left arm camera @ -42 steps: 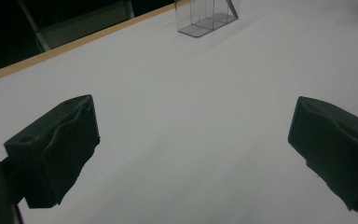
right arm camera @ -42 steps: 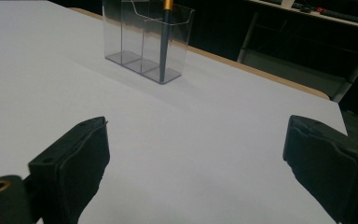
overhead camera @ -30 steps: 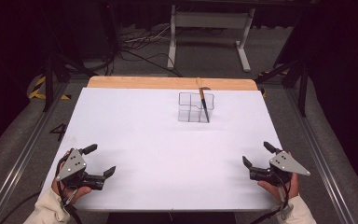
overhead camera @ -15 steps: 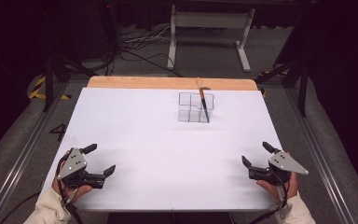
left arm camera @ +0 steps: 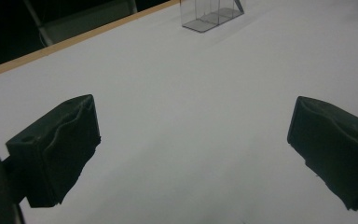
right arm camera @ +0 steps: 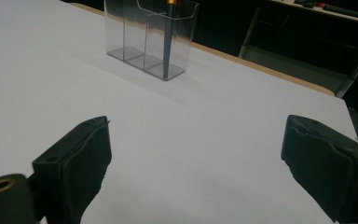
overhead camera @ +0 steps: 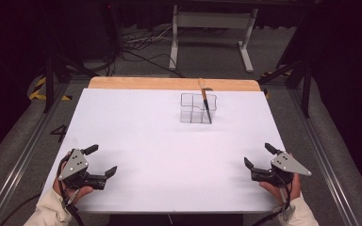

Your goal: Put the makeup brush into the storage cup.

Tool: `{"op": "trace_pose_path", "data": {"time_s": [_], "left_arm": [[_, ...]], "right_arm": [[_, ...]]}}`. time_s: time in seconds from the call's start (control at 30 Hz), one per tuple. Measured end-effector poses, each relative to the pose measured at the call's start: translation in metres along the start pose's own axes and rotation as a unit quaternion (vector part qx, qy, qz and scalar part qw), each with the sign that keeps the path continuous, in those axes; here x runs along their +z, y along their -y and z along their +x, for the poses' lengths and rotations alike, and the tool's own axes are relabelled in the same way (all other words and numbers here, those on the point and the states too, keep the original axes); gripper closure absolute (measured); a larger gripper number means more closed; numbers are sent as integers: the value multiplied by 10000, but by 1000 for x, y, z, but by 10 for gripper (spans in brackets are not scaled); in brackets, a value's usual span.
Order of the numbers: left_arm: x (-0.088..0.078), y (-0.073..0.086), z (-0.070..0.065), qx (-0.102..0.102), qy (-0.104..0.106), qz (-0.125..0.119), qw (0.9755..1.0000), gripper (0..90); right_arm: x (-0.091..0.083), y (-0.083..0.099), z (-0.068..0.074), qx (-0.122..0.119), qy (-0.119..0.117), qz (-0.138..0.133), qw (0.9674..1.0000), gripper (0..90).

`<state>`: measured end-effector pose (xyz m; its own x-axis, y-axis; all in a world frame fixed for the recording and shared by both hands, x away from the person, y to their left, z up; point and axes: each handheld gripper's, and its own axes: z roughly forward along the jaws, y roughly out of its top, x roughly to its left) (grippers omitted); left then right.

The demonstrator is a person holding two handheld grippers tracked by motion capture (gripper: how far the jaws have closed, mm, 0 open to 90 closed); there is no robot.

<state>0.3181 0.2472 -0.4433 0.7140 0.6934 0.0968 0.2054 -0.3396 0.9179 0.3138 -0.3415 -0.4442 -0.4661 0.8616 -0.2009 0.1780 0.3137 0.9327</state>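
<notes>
Clear plastic organiser [overhead camera: 198, 108], split into small compartments, stands toward the far side of the white bench [overhead camera: 136, 141], just short of its bare wooden edge. One dark brush or pen [overhead camera: 205, 102] with a gold band stands tilted in the compartment at the organiser's right, its tip down on the floor of that cell.

Hardly anything has changed over the last second. The organiser and the brush have not moved. The left hand-held gripper [overhead camera: 101, 161] sits at the near left corner, jaws spread wide around nothing. The right hand-held gripper [overhead camera: 259, 157] at the near right corner has crept a touch lower and outward, jaws equally wide and empty. Both remain well apart from the organiser. My guess is that no work has started yet; the person is only settling both hands.
</notes>
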Motion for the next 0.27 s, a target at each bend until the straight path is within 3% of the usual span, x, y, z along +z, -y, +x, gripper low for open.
{"op": "trace_pose_path", "data": {"time_s": [0.27], "left_arm": [[1,0,2,-25,2,14,10000,30]], "right_arm": [[1,2,-1,50,-7,35,10000,93]]}}
